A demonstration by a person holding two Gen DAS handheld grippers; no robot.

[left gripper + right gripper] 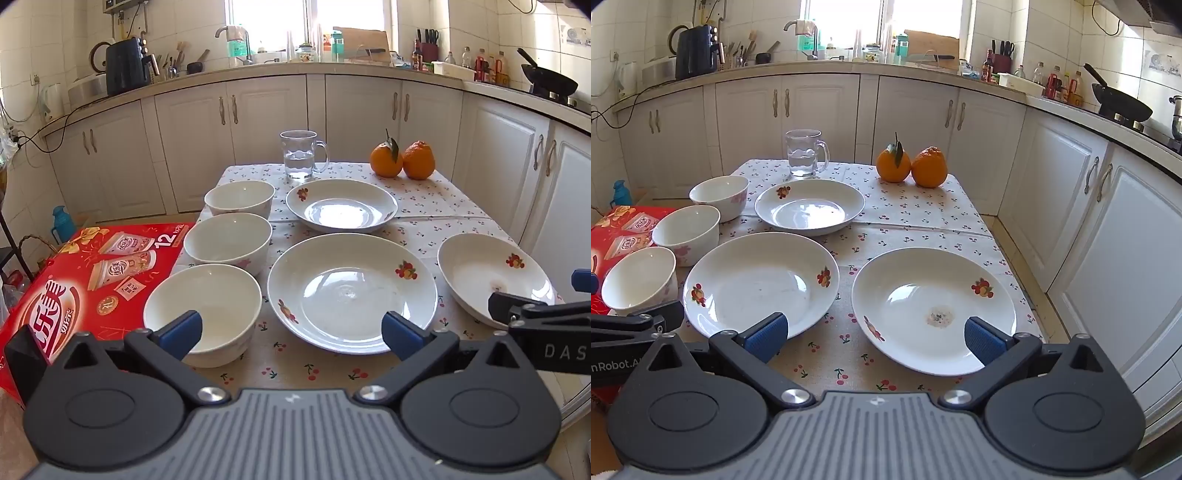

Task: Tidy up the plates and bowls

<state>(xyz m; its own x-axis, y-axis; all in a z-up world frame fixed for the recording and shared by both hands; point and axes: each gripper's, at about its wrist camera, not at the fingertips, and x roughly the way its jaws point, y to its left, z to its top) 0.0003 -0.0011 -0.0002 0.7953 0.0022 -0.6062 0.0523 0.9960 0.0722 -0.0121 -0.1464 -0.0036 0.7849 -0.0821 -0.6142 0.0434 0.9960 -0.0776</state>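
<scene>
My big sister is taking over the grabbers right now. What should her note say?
Left gripper: jaws open, holding nothing, between the near bowl and the middle plate.
Right gripper: jaws open, holding nothing, by the right plate, which has a dirty spot.
Three bowls sit in a row on the left: near, middle bowl, far bowl. The far plate sits behind the middle plate.
Done: nothing stacked yet.
Left: probably stack the bowls together and the plates together.

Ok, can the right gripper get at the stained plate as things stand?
Probably yes. The right gripper is open, low over the cloth, with the stained plate right ahead and nothing between. The middle plate sits apart on the left.
</scene>
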